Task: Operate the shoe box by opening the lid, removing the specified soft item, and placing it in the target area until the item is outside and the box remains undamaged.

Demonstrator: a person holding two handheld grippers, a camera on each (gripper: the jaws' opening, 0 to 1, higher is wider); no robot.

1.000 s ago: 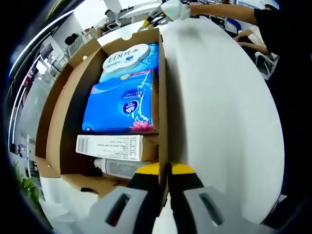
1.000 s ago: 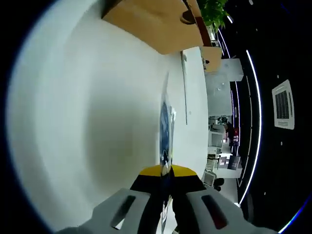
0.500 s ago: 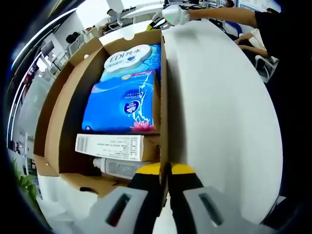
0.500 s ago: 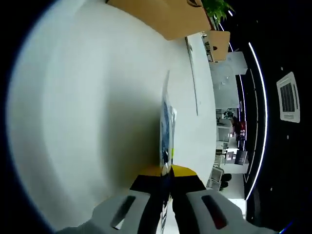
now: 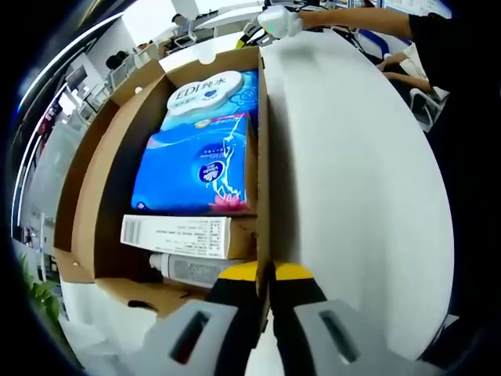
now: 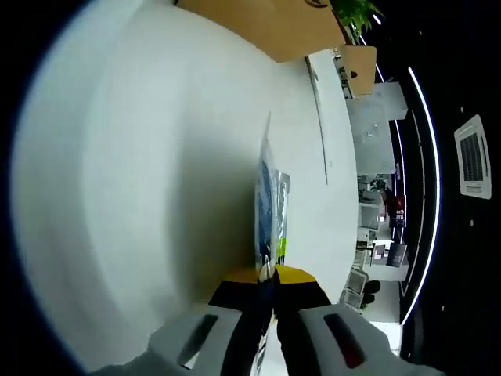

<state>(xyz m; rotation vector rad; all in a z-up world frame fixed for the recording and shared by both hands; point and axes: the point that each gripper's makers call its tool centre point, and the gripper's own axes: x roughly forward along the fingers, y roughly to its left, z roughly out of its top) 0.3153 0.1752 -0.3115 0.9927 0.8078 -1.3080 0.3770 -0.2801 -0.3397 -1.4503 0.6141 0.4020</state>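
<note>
Left gripper (image 5: 264,276): seen in the left gripper view, its yellow-tipped jaws pressed together on the upright side wall of the shoe box (image 5: 261,141), the cardboard edge pinched between them.
Shoe box interior: laid open in the left gripper view; a blue tissue pack (image 5: 196,164) is seen lying flat in the middle, with a second blue-and-white pack (image 5: 205,90) lettered "EDI" just beyond it at the far end.
Near end of the box: a white carton with a barcode (image 5: 176,236) is wedged across, and under it a pale tube or bottle (image 5: 188,270), only partly seen.
Lid: the brown flap (image 5: 82,184) is folded out to the far side of the box, away from the pinched wall.
Right gripper (image 6: 265,280): seen in the right gripper view, jaws closed on a thin, flat blue-and-silver packet (image 6: 271,211), which is held edge-on above the white table (image 6: 141,180); what the packet is cannot be told.
Also in the right gripper view: a brown cardboard corner (image 6: 258,23) at the top, well apart from the packet, and a green plant (image 6: 356,12) past it.
Also in the left gripper view: bare white table beside the box, and a person's arm (image 5: 352,16) stretched across at the top with a white gripper body (image 5: 278,19) at its end.
</note>
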